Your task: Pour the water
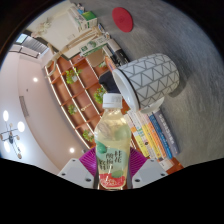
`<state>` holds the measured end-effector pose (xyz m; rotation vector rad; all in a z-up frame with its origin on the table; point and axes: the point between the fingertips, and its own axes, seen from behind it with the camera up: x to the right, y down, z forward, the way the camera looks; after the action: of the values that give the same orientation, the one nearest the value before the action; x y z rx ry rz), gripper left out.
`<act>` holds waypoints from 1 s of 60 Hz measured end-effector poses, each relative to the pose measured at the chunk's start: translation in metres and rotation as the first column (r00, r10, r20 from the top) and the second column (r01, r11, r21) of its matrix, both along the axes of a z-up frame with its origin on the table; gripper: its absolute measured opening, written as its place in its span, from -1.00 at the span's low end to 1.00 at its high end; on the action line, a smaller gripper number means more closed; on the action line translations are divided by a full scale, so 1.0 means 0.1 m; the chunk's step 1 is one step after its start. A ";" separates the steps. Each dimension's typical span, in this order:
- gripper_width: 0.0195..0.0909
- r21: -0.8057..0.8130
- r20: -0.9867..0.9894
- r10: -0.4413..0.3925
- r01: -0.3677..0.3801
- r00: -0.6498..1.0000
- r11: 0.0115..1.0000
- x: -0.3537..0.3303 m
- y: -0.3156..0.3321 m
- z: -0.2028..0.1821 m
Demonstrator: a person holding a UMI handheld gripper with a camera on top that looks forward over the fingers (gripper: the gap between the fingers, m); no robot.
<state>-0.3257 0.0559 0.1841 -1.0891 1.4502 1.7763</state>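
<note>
A clear bottle (112, 140) with a white cap and pale yellow-green liquid, its label red at the base, stands between my fingers. My gripper (112, 168) is shut on it, both purple pads (88, 160) pressing its sides. The whole view is rolled, so the bottle is tilted with me. Just beyond its cap is a white cup (150, 78) with a grey zigzag pattern, lying sideways in the view with its mouth toward the bottle's cap. No water shows leaving the bottle.
A wooden shelf unit (82, 85) with small items stretches behind the bottle. Colourful books (155, 135) lie under the cup. A red round disc (122, 17) sits on the grey surface (170, 30) beyond. Ceiling lights (20, 125) show at the side.
</note>
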 end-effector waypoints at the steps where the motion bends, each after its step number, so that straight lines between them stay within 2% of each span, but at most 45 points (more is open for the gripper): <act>1: -0.48 0.001 0.013 0.000 0.000 1.000 1.000 0.00 0.00 0.00; 10: -0.44 -0.016 0.216 0.041 -0.039 0.975 0.999 -0.06 -0.10 0.00; 15: -0.44 0.000 0.454 0.047 -0.053 0.890 0.999 -0.01 -0.15 0.13; 22: -0.43 0.091 0.774 -0.045 -0.041 0.631 0.995 0.26 -0.16 0.51; 29: -0.44 0.136 0.965 -0.129 -0.016 0.229 0.991 0.70 -0.17 0.68; 36: -0.43 0.126 0.986 -0.123 0.021 -0.113 0.992 1.20 -0.12 0.74; 38: -0.43 0.125 0.973 -0.117 0.028 -0.198 0.992 1.35 -0.09 0.63; 44: -0.43 0.085 0.919 -0.049 0.076 -0.390 0.993 1.75 -0.07 0.59; 45: -0.43 0.089 0.907 -0.046 0.085 -0.418 0.992 1.85 -0.01 0.44; 50: -0.43 0.058 0.870 0.013 0.130 -0.492 0.990 2.10 -0.04 0.37; 51: -0.43 0.065 0.863 0.011 0.133 -0.506 0.989 2.21 0.03 0.23; 60: -0.43 0.051 0.844 0.051 0.175 -0.534 0.983 2.54 0.05 -0.07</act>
<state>-0.0717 0.0606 0.1768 -1.7445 0.1628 -0.2126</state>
